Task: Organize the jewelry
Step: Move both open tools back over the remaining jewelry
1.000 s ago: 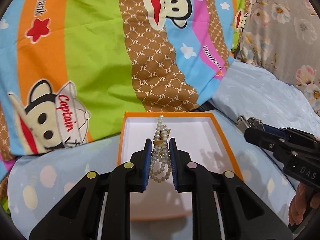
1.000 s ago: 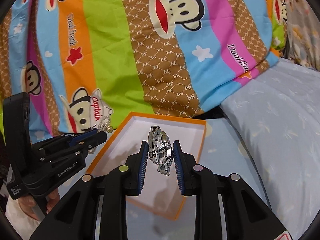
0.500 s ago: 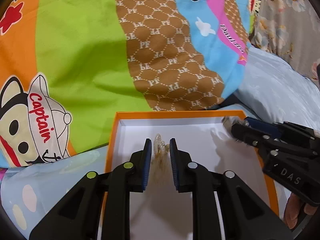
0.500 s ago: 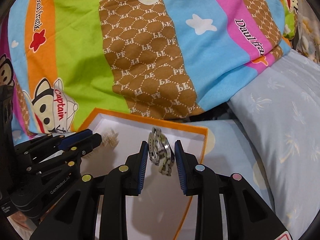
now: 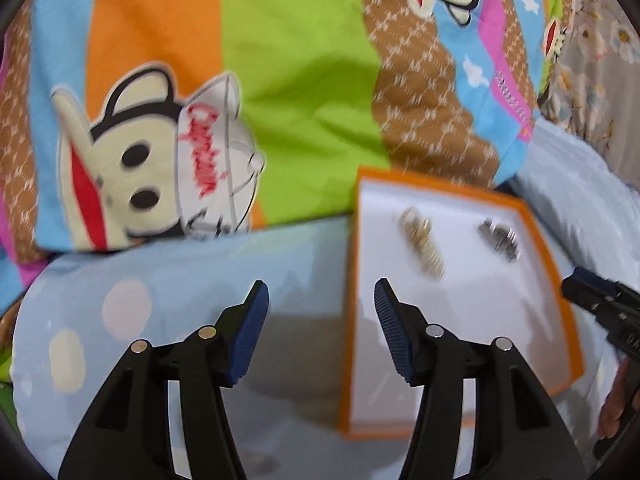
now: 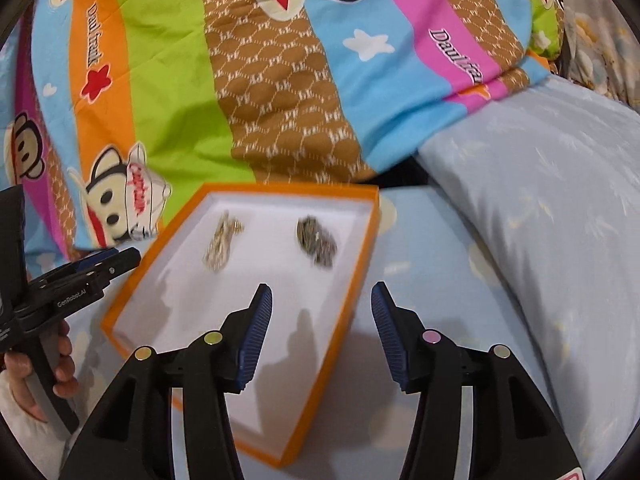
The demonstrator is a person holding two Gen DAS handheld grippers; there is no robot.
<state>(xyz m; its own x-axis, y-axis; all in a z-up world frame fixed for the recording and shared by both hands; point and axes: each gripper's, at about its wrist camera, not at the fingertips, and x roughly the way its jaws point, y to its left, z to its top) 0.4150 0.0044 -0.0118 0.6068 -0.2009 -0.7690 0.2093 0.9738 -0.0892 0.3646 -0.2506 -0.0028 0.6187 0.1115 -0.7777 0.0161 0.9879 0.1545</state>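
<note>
An orange-rimmed box [image 5: 562, 300] with a white inside lies on the pale blue bedding; it also shows in the right wrist view [image 6: 362, 276]. A pearl bracelet [image 5: 423, 245] [image 6: 222, 243] lies in its left half. A silver metal bracelet [image 5: 500, 240] [image 6: 317, 241] lies in its right half. My left gripper [image 5: 320, 298] is open and empty, over the box's left edge. My right gripper [image 6: 320, 300] is open and empty, over the box's right edge. Both views are blurred.
A bright striped cartoon quilt [image 5: 280, 80] [image 6: 260, 80] lies behind the box. A pale blue pillow [image 6: 540, 220] sits to the right. The other gripper shows at each view's edge: the right one [image 5: 600, 304], the left one [image 6: 68, 280].
Both grippers opened and let go of their bracelets, which now lie in the box. Both grippers have pulled back from the box, the left one shifting left.
</note>
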